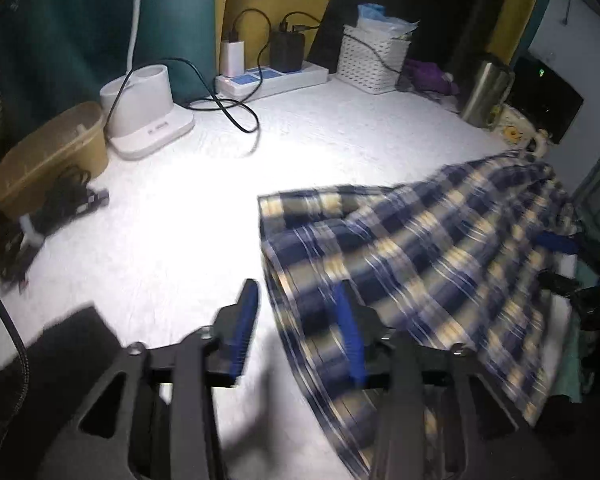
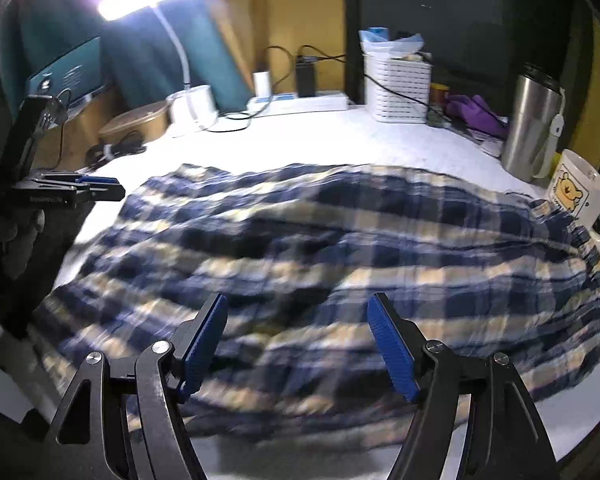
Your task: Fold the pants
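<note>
Blue, navy and cream plaid pants [image 2: 320,248] lie spread and rumpled across the white tabletop; in the left wrist view the pants [image 1: 420,264] fill the right half. My left gripper [image 1: 295,300] is open, with its left finger over bare table and its right finger over the pants' left edge. It shows in the right wrist view [image 2: 99,184] at the pants' far left end. My right gripper [image 2: 297,312] is open and empty just above the near middle of the pants.
Along the back stand a white desk lamp base [image 1: 147,100], a power strip with chargers [image 1: 271,76], a white basket [image 2: 398,88], a steel flask [image 2: 534,120] and a bear mug [image 2: 576,196] touching the pants. A tan box [image 1: 47,156] and black cable bundle [image 1: 55,208] sit left.
</note>
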Available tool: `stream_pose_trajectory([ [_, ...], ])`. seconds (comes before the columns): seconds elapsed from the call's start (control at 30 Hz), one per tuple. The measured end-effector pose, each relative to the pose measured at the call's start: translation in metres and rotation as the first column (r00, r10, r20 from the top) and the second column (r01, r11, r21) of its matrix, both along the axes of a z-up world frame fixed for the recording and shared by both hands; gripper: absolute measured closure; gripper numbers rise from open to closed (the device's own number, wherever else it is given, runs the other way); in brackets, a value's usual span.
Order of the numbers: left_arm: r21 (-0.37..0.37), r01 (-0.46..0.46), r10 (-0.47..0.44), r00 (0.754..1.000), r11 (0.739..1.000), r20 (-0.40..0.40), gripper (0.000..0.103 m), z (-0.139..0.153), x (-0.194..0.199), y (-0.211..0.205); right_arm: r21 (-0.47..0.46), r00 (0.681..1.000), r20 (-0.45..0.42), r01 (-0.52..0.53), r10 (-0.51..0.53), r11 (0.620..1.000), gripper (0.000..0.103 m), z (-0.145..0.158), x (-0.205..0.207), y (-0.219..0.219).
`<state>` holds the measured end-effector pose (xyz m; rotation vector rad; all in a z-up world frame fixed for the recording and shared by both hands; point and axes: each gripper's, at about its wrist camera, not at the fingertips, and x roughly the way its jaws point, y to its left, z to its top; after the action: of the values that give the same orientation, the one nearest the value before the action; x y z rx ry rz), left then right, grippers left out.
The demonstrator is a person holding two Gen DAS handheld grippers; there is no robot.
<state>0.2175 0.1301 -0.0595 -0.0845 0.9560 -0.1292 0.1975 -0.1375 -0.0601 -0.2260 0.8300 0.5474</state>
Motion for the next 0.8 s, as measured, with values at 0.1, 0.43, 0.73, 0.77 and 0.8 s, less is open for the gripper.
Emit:
stream_pose_trajectory([
  [0.1,-0.001,-0.010,0.010,1.000,1.000,0.012,0.045,-0.005,0.016,0.004,0.000,1.000,0.002,0.025,-0.025,1.000,0.029,0.001,0.018,-0.005],
  [0.43,0.047,0.089,-0.088,0.996,0.995,-0.014,0.066,-0.017,0.038,-0.010,0.047,0.997,0.015,0.081,-0.082,0.996,0.029,0.016,0.076,-0.020],
  [0.73,0.154,0.098,-0.106,0.993,0.983,0.042,0.098,0.000,0.036,-0.023,0.026,0.999,-0.039,0.032,-0.031,0.999,0.029,-0.003,0.105,0.002],
  [0.77,0.156,0.087,-0.098,0.993,0.984,0.063,0.098,0.006,0.038,-0.021,0.023,0.998,-0.053,0.024,-0.023,0.999,0.029,-0.005,0.106,0.006],
  [0.8,0.157,0.082,-0.095,0.993,0.984,0.076,0.098,0.009,0.040,-0.019,0.021,0.998,-0.064,0.012,-0.011,1.000,0.029,-0.007,0.106,0.010],
])
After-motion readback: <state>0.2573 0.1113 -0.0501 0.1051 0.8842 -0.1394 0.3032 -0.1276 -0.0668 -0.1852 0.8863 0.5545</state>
